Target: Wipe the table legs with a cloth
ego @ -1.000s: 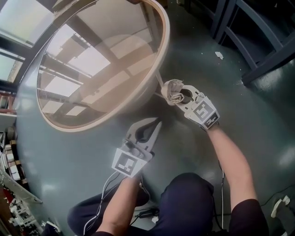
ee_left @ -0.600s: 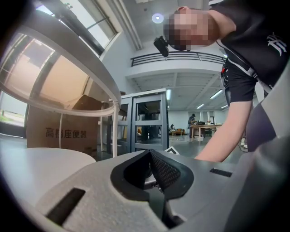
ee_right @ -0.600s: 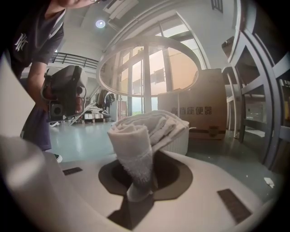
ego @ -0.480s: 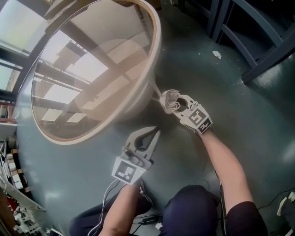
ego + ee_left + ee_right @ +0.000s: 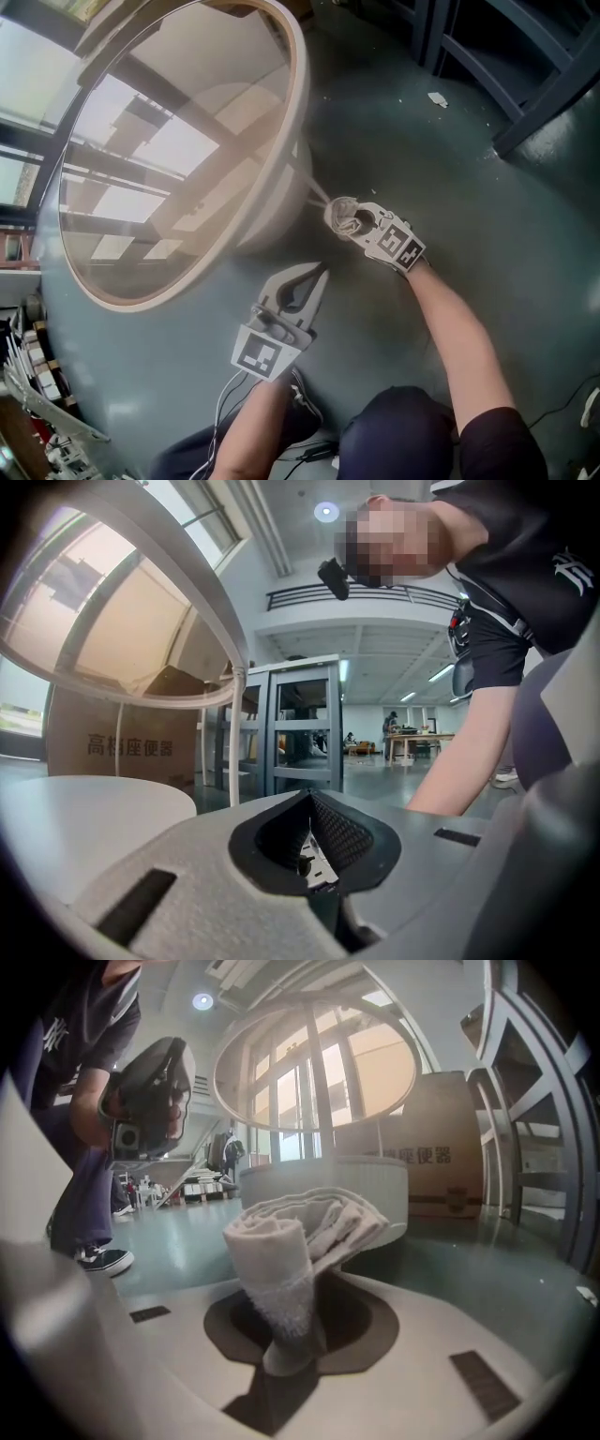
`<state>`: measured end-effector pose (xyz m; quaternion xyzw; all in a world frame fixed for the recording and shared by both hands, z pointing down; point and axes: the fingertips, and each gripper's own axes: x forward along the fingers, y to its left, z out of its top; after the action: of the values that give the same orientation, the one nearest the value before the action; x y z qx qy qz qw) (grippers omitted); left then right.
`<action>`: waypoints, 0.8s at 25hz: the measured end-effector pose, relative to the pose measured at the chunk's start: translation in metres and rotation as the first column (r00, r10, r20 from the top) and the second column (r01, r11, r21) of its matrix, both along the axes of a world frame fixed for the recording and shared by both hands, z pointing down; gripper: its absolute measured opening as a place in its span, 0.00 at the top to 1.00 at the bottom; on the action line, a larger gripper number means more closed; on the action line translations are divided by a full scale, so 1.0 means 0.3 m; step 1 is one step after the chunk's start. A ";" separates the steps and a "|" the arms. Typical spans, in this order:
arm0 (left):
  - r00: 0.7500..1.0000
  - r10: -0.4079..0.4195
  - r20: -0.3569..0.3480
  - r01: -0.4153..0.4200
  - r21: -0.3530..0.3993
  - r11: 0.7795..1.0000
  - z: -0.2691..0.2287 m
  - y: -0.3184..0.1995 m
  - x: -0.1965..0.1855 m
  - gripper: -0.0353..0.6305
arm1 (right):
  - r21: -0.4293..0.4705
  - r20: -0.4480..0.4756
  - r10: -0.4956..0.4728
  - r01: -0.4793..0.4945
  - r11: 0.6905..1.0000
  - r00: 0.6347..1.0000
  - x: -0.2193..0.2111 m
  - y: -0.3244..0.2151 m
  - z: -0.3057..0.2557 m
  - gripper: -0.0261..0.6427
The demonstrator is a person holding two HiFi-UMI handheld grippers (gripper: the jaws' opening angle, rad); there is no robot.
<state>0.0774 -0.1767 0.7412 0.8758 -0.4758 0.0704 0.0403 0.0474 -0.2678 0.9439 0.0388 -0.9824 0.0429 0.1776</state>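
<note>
Down the table leg [image 5: 306, 181] goes the cloth [image 5: 337, 212]: vs. a sec ago, more bare leg shows between the table rim [image 5: 300, 112] & the right gripper [image 5: 354, 223], which has slid lower toward the floor [image 5: 469, 169]. Left gripper [image 5: 319, 277] has barely shifted.

Right gripper is clamped on the cloth, a folded off-white wad sticking out ahead of its jaws. The leg, a thin white rod, runs up & away from the wad's front; head view suggests contact w/ the leg, though the exact touch point is too small to confirm. Left gripper sits back & to the left of the right one, nearer the person, jaws together w/ nothing between, tips aimed roughly at the leg.

Step in hand looks like a downward stroke along this leg. To do it well: keep the clamp firm so the fold doesn't unroll, hold the wad's face square on the rod rather than grazing one side, & carry the stroke to the foot. Rod is round, so probably a repeat pass from the far side is needed. Light pressure only: a slim leg under a glass top may flex or shift the table.
</note>
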 end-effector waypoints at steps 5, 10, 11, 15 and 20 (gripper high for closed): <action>1.000 0.004 0.004 -0.004 -0.002 1.000 0.005 0.010 -0.010 0.94 | -0.064 -0.108 0.003 -0.010 0.998 0.994 -0.050 -0.001 0.052 0.85; 0.999 -0.027 -0.021 0.027 0.006 1.000 -0.029 -0.005 -0.016 0.94 | -0.057 -0.056 0.051 -0.055 0.997 0.997 0.065 0.023 -0.104 0.85; 0.999 -0.037 -0.028 0.038 0.009 0.999 -0.042 -0.016 -0.019 0.94 | -0.039 -0.002 0.066 -0.066 0.997 0.998 0.097 0.019 -0.197 0.85; 0.997 -0.054 -0.050 0.057 0.071 0.996 -0.130 -0.061 -0.019 0.94 | 0.045 0.261 0.103 -0.118 0.992 0.960 0.172 -0.044 -0.664 0.85; 0.999 -0.028 -0.018 0.030 0.138 0.990 -0.194 -0.087 0.016 0.94 | 0.182 0.444 0.031 -0.124 0.975 0.895 0.137 -0.079 -1.102 0.85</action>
<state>0.0823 -0.2029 0.6830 0.8700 -0.4920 0.0297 -0.0156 0.0884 -0.2915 0.6132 0.0855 -0.9938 -0.0441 -0.0550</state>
